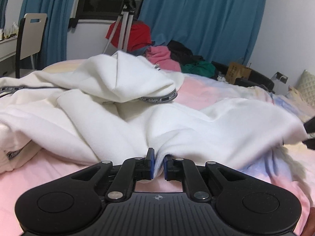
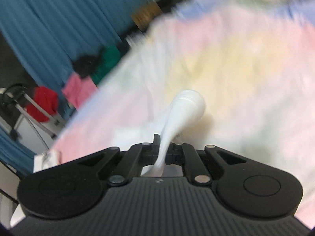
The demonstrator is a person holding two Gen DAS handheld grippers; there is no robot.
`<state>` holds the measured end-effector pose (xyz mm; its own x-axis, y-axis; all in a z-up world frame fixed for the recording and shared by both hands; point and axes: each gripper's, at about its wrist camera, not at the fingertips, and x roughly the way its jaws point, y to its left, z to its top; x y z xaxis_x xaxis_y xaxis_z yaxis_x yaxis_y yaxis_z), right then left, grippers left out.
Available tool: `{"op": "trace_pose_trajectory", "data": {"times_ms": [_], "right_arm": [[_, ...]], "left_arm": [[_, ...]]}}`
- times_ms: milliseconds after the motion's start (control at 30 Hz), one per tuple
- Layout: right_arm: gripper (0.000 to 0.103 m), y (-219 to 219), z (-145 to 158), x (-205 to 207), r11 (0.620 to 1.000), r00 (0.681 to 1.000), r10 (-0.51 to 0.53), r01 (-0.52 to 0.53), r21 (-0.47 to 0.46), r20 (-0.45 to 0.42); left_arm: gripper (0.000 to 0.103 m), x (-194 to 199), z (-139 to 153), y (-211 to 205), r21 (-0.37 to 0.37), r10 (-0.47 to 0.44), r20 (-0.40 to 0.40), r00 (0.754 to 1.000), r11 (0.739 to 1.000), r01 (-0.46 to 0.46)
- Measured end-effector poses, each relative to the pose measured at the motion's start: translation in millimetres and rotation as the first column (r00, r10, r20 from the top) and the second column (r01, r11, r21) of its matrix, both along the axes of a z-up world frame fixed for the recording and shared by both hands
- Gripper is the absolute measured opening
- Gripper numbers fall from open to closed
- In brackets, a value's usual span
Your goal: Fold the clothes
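Two claws clamped on one white garment

Left claw pinched shut on a fold at the near edge of the white garment, blue pads pressing the cloth from both sides. Garment heaped across the bed, over the pink, blue and yellow sheet. Dark trim band along one hem, lettered but too blurred to read. Right claw closed on a bunched white strip of the same fabric, lifted above the sheet; that view badly smeared. Beyond the bed: blue curtains, a pile of red, pink, black and green clothes, a tripod, a chair, a brown paper bag with unreadable print.
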<state>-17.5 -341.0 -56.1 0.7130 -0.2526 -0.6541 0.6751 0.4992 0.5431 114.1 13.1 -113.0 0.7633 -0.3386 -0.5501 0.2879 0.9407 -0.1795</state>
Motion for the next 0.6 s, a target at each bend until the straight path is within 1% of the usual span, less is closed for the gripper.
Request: {"op": "trace_pose_trajectory", "data": {"times_ms": [33,133,167,200,233,267,300,333,400,500,533,567,600], "right_arm": [[0.008,-1.8,-2.5,1.6,1.0,1.0,0.001,-0.001,0.019,0.004],[0.009,-7.3,-9.8,6.5,0.997,1.0,0.002,-0.003,0.075,0.016],[0.011,-9.2,-12.3,8.1,0.996,1.0,0.002,-0.004,0.094,0.02],[0.016,-11.0,-14.8,9.7,0.994,1.0,0.002,-0.005,0.113,0.024],[0.022,-12.8,-17.2,11.4,0.991,1.0,0.002,-0.006,0.131,0.028],[0.04,-14.7,-19.7,13.0,0.989,0.999,0.003,-0.007,0.15,0.033],[0.056,-16.5,-22.1,14.6,0.986,0.999,0.002,-0.009,0.168,0.037],[0.06,-18.4,-24.6,16.2,0.982,0.999,0.002,-0.01,0.187,0.041],[0.062,-22.0,-29.5,19.5,0.975,0.999,0.002,-0.013,0.224,0.049],[0.062,-27.5,-36.9,24.3,0.96,0.998,0.001,-0.018,0.278,0.061],[0.062,-29.4,-39.3,26.0,0.955,0.998,0.0,-0.019,0.296,0.065],[0.061,-28.7,-42.1,26.0,0.952,0.998,0.001,-0.021,0.306,0.066],[0.059,-23.5,-44.9,23.1,0.956,0.998,0.005,-0.022,0.294,0.059]], "left_arm": [[0.01,-1.1,-0.2,-0.4,0.005,0.003,-0.003,1.0,1.0,-0.003],[0.012,-4.5,-0.9,-1.7,0.022,0.013,-0.01,1.0,1.0,-0.012],[0.012,-6.0,-0.3,-2.4,0.026,0.016,-0.01,1.0,1.0,-0.016],[0.013,-7.4,0.2,-3.1,0.031,0.02,-0.011,1.0,0.999,-0.02],[0.013,-8.5,0.6,-2.6,0.031,0.024,-0.014,1.0,0.999,-0.024],[0.016,-10.0,1.5,-2.0,0.031,0.032,-0.017,0.999,0.999,-0.032],[0.02,-11.4,2.4,-1.4,0.03,0.04,-0.02,0.999,0.999,-0.039],[0.023,-12.2,3.3,0.4,0.022,0.046,-0.03,0.998,0.999,-0.046],[0.04,-12.4,4.4,4.4,0.004,0.063,-0.053,0.997,0.998,-0.063],[0.054,-11.2,5.5,10.7,-0.027,0.092,-0.088,0.992,0.995,-0.095],[0.056,-10.7,5.9,12.6,-0.038,0.102,-0.098,0.99,0.994,-0.106],[0.062,-9.4,6.3,14.5,-0.043,0.112,-0.109,0.988,0.992,-0.117],[0.068,-8.1,6.6,16.3,-0.049,0.122,-0.119,0.985,0.991,-0.128]]}}
